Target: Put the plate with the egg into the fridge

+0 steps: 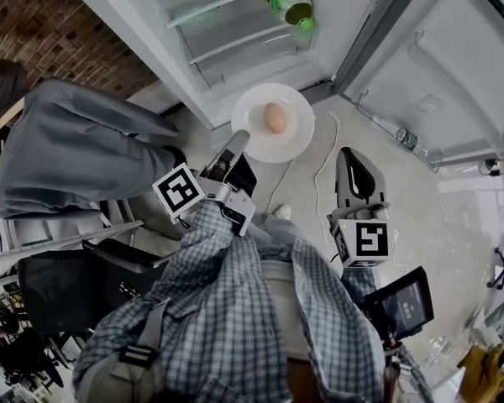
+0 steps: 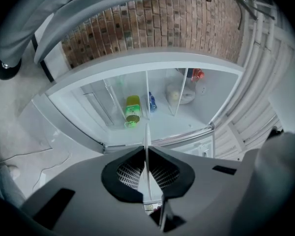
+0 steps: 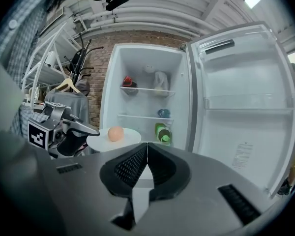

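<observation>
A white plate [image 1: 290, 141] with a brown egg [image 1: 275, 117] on it hangs in front of the open fridge [image 1: 227, 23]. My left gripper [image 1: 238, 138] is shut on the plate's near rim. In the left gripper view the plate [image 2: 146, 132] shows edge-on as a thin white line between the closed jaws of the left gripper [image 2: 147, 149]. The right gripper view shows the plate [image 3: 130, 137] and egg [image 3: 115, 133] level, left of the fridge's lower shelf. My right gripper [image 1: 350, 154] is shut and empty, off to the plate's right, pointing at the fridge [image 3: 147, 68].
A green bottle [image 1: 290, 5] lies on the lower fridge shelf. Upper shelves hold a red item [image 3: 128, 81], a white bag [image 3: 161, 82] and a blue item [image 3: 163, 113]. The door [image 3: 246, 97] stands open at right. A grey garment [image 1: 76, 141] hangs left. A cable [image 1: 323, 166] and a bottle [image 1: 407, 141] lie on the floor.
</observation>
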Demonstrator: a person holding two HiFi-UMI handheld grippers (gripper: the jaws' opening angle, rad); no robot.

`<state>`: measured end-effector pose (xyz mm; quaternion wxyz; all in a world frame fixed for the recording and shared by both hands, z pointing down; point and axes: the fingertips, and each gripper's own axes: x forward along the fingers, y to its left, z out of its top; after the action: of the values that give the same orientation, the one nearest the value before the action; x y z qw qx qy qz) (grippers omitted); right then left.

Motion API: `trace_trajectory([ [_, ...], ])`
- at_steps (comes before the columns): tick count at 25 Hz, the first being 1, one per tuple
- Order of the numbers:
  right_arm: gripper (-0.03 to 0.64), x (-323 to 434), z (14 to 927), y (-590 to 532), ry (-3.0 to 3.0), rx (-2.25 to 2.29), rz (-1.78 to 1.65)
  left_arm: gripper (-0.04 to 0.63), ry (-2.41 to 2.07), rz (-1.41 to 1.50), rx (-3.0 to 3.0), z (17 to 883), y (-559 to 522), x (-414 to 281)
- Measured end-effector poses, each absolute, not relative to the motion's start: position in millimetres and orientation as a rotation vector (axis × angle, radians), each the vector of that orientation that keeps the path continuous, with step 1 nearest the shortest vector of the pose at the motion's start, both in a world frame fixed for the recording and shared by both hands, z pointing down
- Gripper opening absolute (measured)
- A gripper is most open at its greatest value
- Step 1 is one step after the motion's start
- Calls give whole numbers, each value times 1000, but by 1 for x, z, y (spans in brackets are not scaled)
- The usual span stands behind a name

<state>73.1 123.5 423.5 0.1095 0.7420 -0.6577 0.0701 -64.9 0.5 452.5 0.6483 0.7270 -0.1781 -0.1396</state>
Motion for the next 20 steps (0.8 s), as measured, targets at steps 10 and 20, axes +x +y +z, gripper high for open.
trace_trajectory([
  [10, 8, 89, 439, 112, -1985, 2103, 273, 21, -466, -339, 1646, 457, -8, -53],
  [20, 8, 92, 442, 70, -1996, 2024, 294, 21, -478, -360, 1630, 458, -40, -46],
])
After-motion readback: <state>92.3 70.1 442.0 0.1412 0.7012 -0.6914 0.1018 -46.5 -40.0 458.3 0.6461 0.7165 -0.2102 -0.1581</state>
